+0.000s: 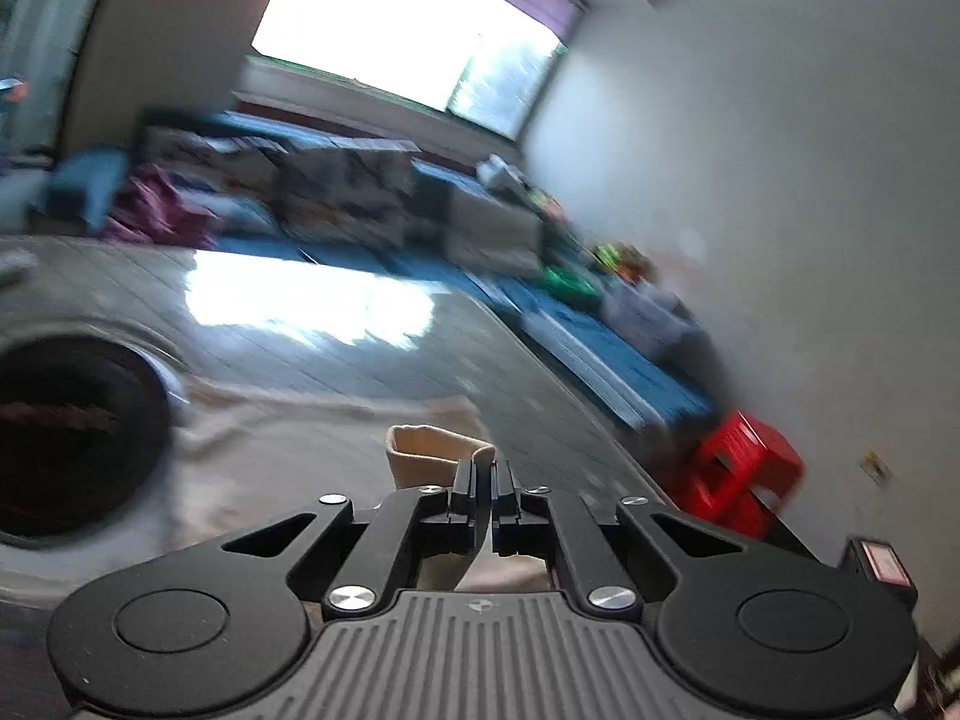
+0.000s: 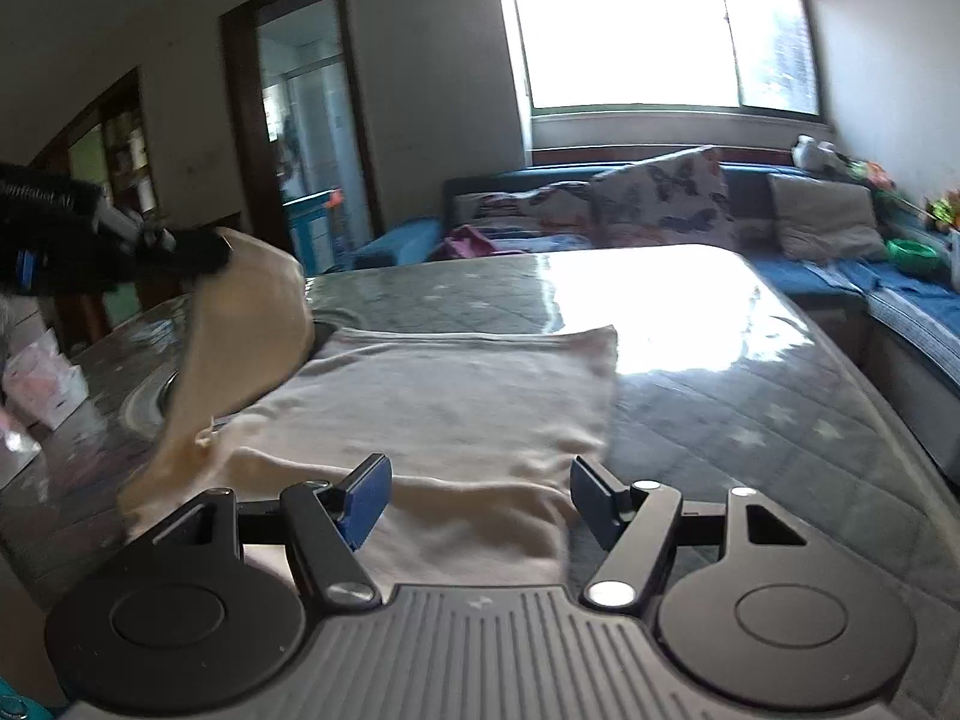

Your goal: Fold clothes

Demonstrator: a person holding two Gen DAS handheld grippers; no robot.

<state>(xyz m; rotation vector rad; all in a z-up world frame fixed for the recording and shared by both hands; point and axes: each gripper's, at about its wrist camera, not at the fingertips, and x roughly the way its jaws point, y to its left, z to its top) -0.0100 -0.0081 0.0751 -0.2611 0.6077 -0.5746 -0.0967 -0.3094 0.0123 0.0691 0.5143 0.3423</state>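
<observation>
The left gripper (image 2: 204, 252) is clamping one edge of the beige garment (image 2: 456, 396) and holding that flap above the table (image 2: 750, 396); the right gripper (image 2: 474, 498) is hovering with jaws apart and empty over the garment's near edge. One garment is lying flat on the glossy table, partly folded. The cloth is draping limply, so it is probably light and soft; grip at a hem or corner. Two grippers are showing.
</observation>
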